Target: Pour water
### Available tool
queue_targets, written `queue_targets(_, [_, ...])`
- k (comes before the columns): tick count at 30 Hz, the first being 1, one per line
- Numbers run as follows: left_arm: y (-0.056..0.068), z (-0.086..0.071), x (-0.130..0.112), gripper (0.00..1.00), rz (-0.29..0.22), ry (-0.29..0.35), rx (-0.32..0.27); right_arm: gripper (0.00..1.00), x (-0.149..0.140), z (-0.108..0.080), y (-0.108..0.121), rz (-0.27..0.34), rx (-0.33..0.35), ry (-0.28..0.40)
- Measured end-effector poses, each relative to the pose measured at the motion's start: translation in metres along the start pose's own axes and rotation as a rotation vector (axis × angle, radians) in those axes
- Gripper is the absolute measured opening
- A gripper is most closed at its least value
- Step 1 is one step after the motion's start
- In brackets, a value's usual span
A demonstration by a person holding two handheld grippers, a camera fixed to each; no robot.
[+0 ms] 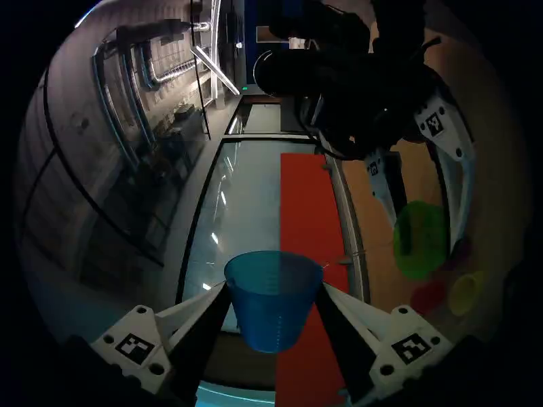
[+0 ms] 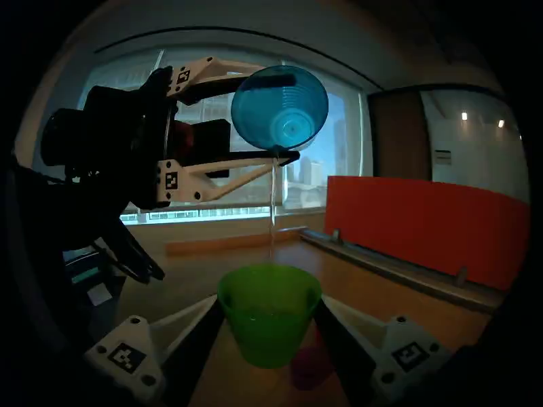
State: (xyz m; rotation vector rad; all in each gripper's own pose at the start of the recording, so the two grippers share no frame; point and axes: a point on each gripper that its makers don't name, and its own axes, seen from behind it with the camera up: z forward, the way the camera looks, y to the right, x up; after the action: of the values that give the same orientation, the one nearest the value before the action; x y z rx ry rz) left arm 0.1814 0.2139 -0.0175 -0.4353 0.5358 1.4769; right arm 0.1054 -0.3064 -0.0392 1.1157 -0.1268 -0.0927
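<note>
Your left gripper [image 1: 273,293] is clamped on the blue cup [image 1: 273,312], one finger each side of the wall just under the rim. Your right gripper [image 2: 269,306] is clamped on the green cup [image 2: 269,325] the same way. Both cups are translucent plastic, tapered, with smooth walls and thin rims. I'd expect them to flex if you squeeze harder.

Key relation, right gripper view: the blue cup sits at 12 o'clock above the green one, well apart. Its long axis is tipped close to horizontal, mouth facing the right camera. The green cup's axis is upright, mouth up. A thin water stream [image 2: 273,203] leaves the blue rim at its 6 o'clock and drops straight down. It seems to meet the green mouth near the far rim, not dead centre.

Left gripper view: the green cup lies at 3 o'clock from the blue one, over the wooden surface [image 1: 366,224]. A yellow cup [image 1: 468,292] and a red cup [image 1: 427,296] sit near it at about 4 o'clock.

Judgement: you're mid-pour, and I can't read the level in either cup. Hold that 6 o'clock lip over the green mouth as you tip further. Any drift toward 12 o'clock puts water on the surface.
</note>
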Motion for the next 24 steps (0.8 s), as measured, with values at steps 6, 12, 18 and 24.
queue_targets(6, [0.0028,-0.0022,0.0008,0.85,0.014,-0.004,0.0,0.89,-0.0004,-0.0015,-0.0003,0.0,-0.002,0.001])
queue_targets(12, [0.0038,-0.0027,0.0014,0.85,0.018,-0.005,0.002,0.89,-0.0001,-0.0018,0.0004,0.003,-0.004,0.003])
queue_targets(18, [-0.0011,0.0005,-0.0004,0.85,0.013,-0.004,0.001,0.89,-0.0002,-0.0009,0.0006,0.001,-0.003,0.003])
queue_targets(24, [-0.0059,0.0031,-0.0052,0.85,0.003,-0.006,0.0,0.89,0.0003,-0.0002,0.0014,0.002,-0.004,0.005])
